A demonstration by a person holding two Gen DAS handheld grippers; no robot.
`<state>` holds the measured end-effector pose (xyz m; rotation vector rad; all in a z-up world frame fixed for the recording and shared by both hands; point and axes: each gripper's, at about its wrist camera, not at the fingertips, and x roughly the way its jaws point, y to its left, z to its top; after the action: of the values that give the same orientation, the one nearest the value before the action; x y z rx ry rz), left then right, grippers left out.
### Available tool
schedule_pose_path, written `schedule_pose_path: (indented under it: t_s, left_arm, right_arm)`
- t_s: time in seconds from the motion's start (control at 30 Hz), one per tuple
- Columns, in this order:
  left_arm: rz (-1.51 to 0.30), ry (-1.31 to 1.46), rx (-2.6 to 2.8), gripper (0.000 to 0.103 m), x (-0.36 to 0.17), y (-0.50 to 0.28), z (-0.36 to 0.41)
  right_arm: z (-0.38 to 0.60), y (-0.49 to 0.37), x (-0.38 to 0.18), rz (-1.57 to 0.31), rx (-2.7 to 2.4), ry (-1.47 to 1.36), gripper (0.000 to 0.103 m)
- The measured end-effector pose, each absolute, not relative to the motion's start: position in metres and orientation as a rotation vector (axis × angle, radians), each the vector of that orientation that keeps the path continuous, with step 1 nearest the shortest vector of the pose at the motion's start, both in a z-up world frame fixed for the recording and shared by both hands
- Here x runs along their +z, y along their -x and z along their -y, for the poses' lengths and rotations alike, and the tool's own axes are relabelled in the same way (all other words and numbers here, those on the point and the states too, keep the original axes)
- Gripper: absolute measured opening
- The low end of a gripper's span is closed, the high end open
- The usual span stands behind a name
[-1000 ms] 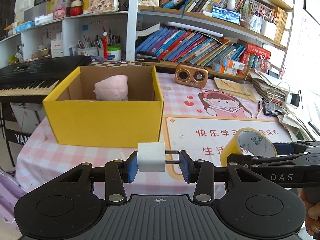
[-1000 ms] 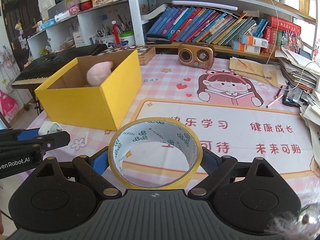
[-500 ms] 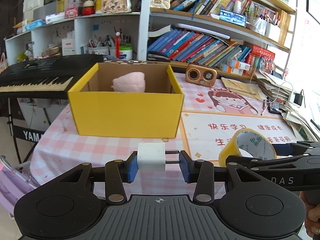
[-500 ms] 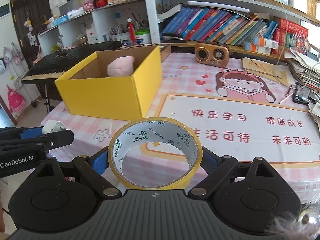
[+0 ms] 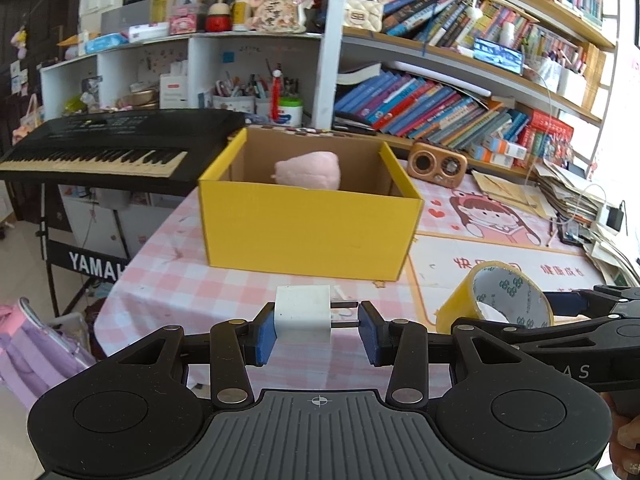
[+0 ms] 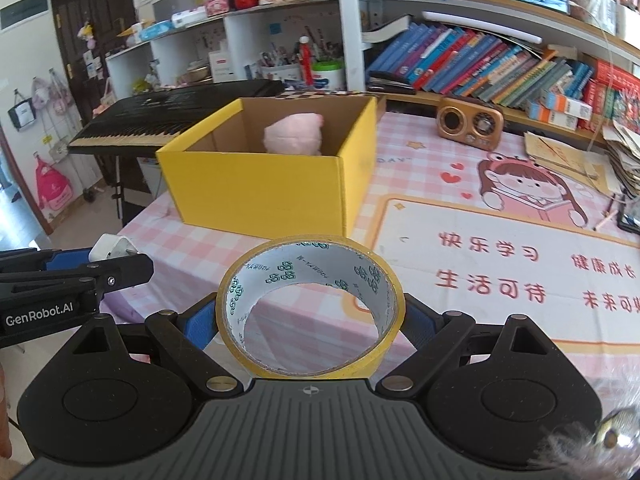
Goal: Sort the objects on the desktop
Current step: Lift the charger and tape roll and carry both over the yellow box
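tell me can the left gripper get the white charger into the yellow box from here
Probably yes. The left gripper is shut on the white charger, and the yellow box stands open-topped straight ahead with only a pink plush inside.

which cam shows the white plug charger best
The left wrist view: the small white plastic plug charger sits centred in the left claw, body and metal prongs clear. The right wrist view shows only a white corner behind that claw's arm at far left.

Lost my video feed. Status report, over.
Left gripper shut on white plug adapter. Right gripper shut on yellow tape roll. Open yellow cardboard box ahead, pink plush toy inside. Nothing in the way.
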<state>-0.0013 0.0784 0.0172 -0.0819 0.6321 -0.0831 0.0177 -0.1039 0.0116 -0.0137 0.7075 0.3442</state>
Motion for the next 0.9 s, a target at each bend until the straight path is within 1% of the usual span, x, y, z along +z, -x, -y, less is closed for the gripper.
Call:
schedule_pose_path:
  t_s: [0.27, 0.47, 0.7, 0.9]
  left_arm:
    - [-0.611, 0.103, -0.047, 0.041, 0.021, -0.005, -0.095]
    - [-0.584, 0.105, -0.040, 0.041, 0.028, -0.025, -0.102]
    - [-0.537, 0.085, -0.025, 0.041, 0.043, -0.060, -0.102]
    - [-0.516, 0.086, -0.019, 0.041, 0.051, -0.101, -0.100]
  right_arm:
    - [0.083, -0.027, 0.016, -0.702, 0.398, 0.073, 0.091]
    - [0.077, -0.046, 0.031, -0.633, 0.424, 0.093, 0.091]
    - [0.079, -0.094, 0.060, -0.526, 0.419, 0.084, 0.091]
    - [0.078, -0.141, 0.071, -0.485, 0.428, 0.093, 0.091]
